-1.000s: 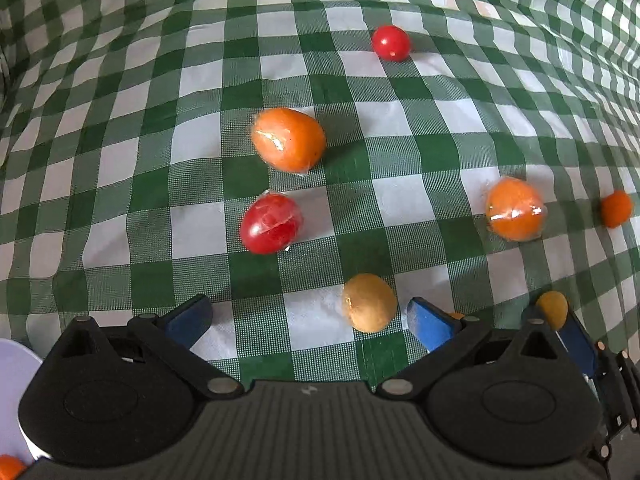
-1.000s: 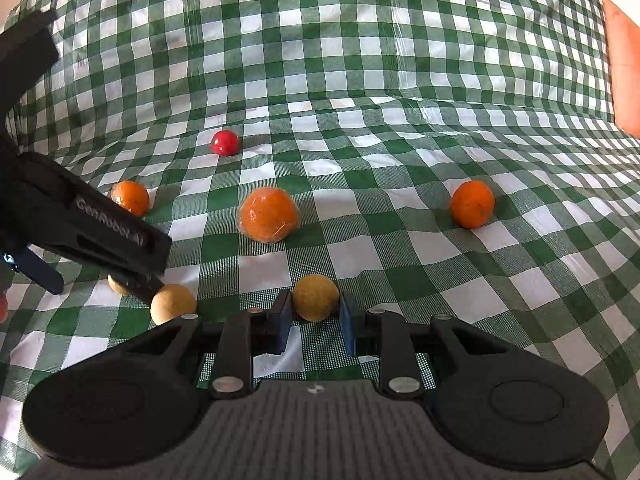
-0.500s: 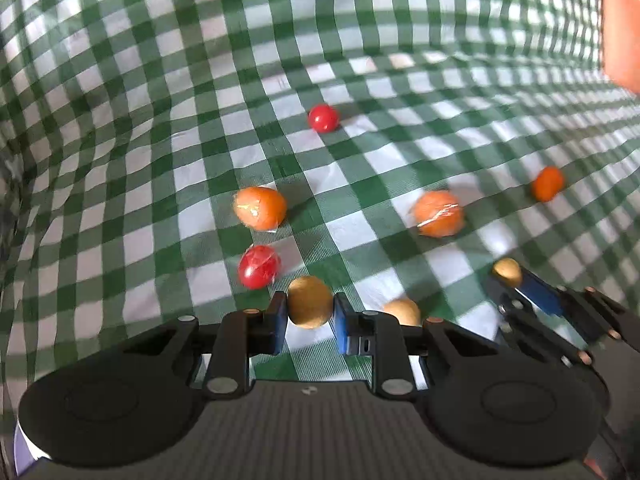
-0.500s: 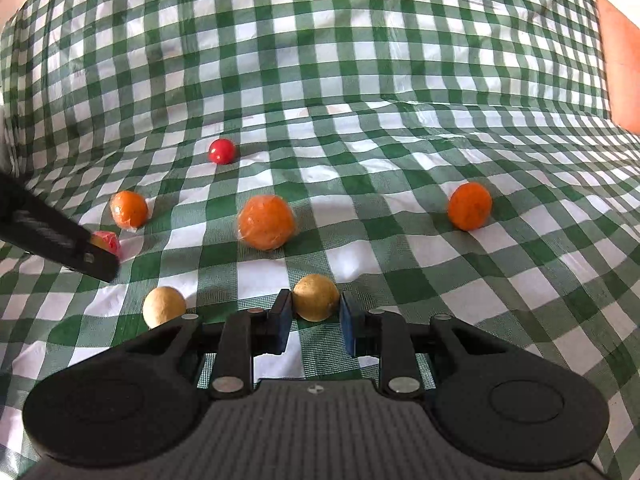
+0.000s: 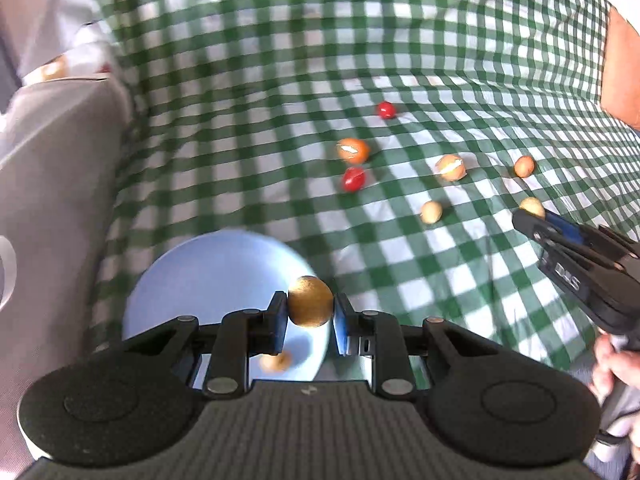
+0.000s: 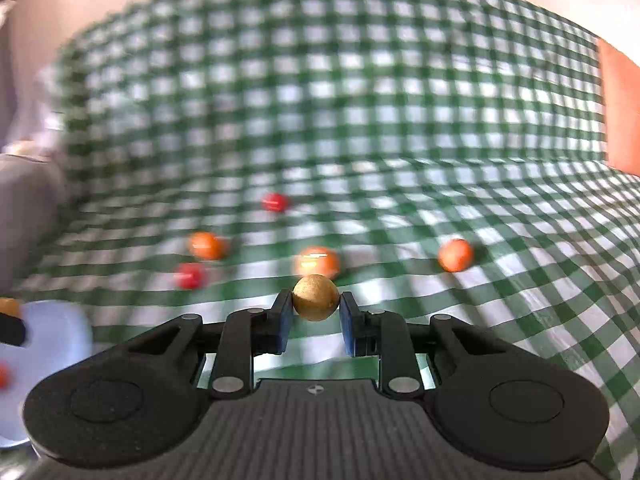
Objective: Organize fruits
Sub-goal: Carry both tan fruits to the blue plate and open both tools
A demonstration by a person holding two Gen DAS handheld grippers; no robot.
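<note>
My left gripper (image 5: 310, 312) is shut on a golden-brown round fruit (image 5: 310, 301) and hangs over the right rim of a light blue plate (image 5: 208, 272), which holds a small tan fruit (image 5: 275, 361). My right gripper (image 6: 315, 308) is shut on a tan round fruit (image 6: 316, 298), lifted off the checked cloth; the left wrist view shows it at the right (image 5: 532, 210). On the cloth lie a small red fruit (image 5: 386, 109), a wrapped orange (image 5: 353, 149), a wrapped red fruit (image 5: 353, 179), another wrapped orange (image 5: 451, 167), a small orange (image 5: 524, 166) and a tan fruit (image 5: 431, 212).
A grey cushion (image 5: 48, 200) borders the green-and-white checked cloth (image 5: 280, 60) on the left. An orange panel (image 5: 624, 80) stands at the far right edge. A person's hand (image 5: 616, 364) holds the right gripper's handle. The plate's edge (image 6: 56, 332) shows at the left of the right wrist view.
The left gripper went from open to shut on the golden-brown fruit, then rose and swung left over the blue plate. The right gripper lifted with its tan fruit.
</note>
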